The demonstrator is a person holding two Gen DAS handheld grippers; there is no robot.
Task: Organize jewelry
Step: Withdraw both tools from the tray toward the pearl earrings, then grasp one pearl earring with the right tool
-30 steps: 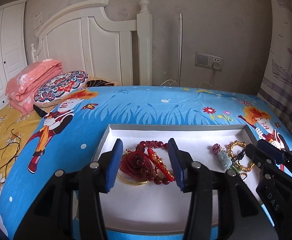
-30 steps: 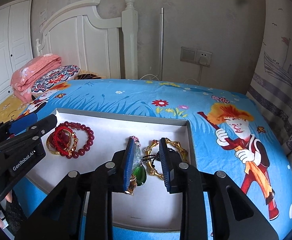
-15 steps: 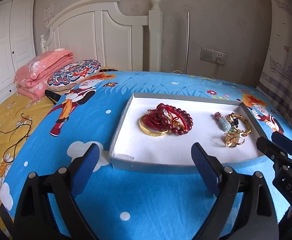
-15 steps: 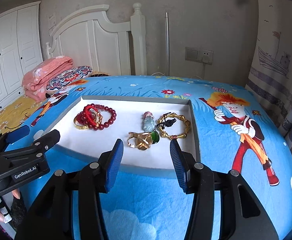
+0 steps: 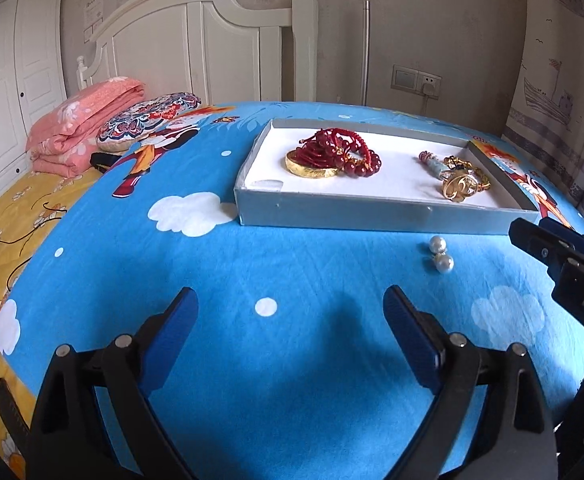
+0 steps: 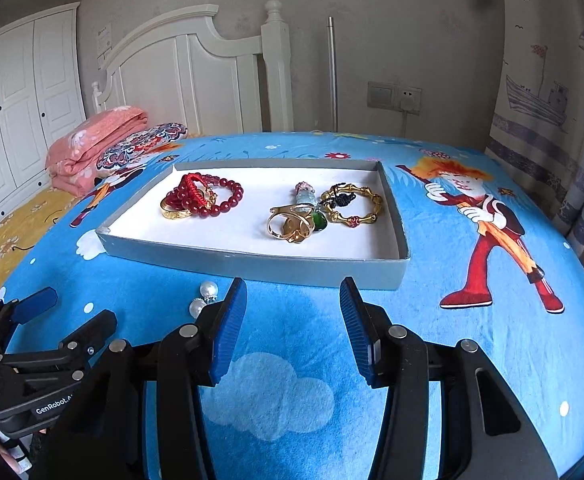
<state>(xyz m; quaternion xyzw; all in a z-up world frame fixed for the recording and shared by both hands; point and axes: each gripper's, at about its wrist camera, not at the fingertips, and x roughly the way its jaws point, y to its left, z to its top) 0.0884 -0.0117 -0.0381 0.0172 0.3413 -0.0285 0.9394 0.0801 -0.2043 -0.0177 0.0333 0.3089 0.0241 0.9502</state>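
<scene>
Two claws, left claw [image 5: 290, 332] and right claw [image 6: 293, 328], spread, empty; tray [image 6: 252, 266] holds red beads [image 6: 212, 198], gold bangles [image 6: 351, 208].

My two views are bright and sharp, lit by soft daylight from the right. Edges bow with fisheye, corners go black. A faint shadow lies on the blanket [image 5: 292, 340] near my left gripper [image 5: 290, 332].

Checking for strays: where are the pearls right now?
The pearls lie on the blue bedspread just outside the tray's near wall, toward its right end in the left-wrist view.
</scene>
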